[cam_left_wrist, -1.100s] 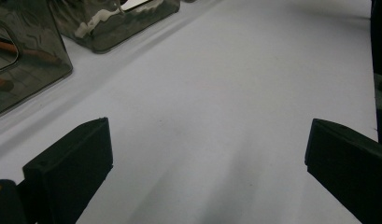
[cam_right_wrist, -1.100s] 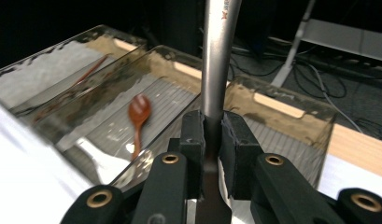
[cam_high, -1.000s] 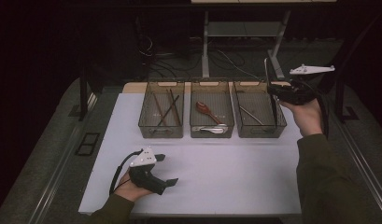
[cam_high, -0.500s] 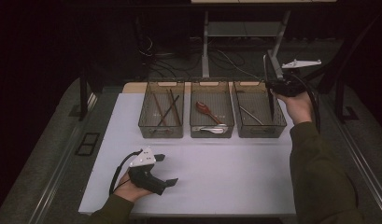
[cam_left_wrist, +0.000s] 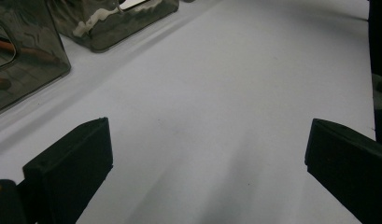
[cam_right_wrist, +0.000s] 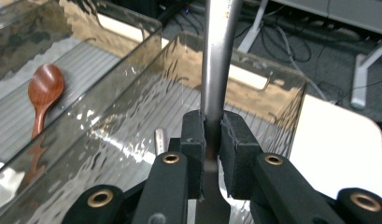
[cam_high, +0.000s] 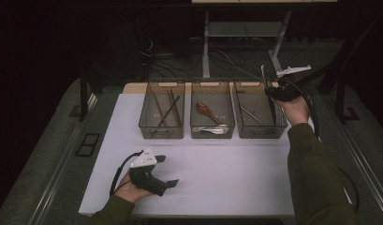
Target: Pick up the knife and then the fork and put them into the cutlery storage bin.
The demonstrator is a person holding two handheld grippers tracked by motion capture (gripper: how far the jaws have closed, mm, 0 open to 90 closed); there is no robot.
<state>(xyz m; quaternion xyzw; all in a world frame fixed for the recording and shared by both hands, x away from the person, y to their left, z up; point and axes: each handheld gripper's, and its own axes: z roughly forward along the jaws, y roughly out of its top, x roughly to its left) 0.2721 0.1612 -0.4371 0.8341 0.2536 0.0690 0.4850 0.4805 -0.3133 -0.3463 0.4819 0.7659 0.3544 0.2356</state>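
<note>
Right gripper (cam_high: 268, 86): held above the far right corner of the right-hand bin (cam_high: 259, 110), seen in the high view. Its fingers (cam_right_wrist: 194, 140) are pressed onto a flat metal utensil handle (cam_right_wrist: 218, 56); in the right gripper view the handle rises straight up from between the pads, and a wider part of the same piece shows below them. Which kind of utensil it is cannot be told, since the working end is hidden, possibly a knife or fork. In the high view the handle (cam_high: 263, 75) stands upright over the bin's far rim.

Left gripper (cam_high: 166, 174): resting low on the white worktop (cam_high: 226, 168), near the front left, well apart from the bins. Its fingers (cam_left_wrist: 69, 161) are spread wide with nothing between them, just bare worktop.

Bins: three clear bins in a row at the far side of the worktop.
- Left bin (cam_high: 162, 112): dark chopsticks (cam_high: 168, 108), crossed.
- Middle bin (cam_high: 212, 112): a brown wooden spoon (cam_high: 205, 111) and a pale metal one (cam_high: 212, 131) at the near wall. The wooden spoon (cam_right_wrist: 43, 93) also shows through the bin wall in the right gripper view.
- Right-hand bin: one more metal utensil (cam_high: 251, 115) lying aslant on the floor.
</note>
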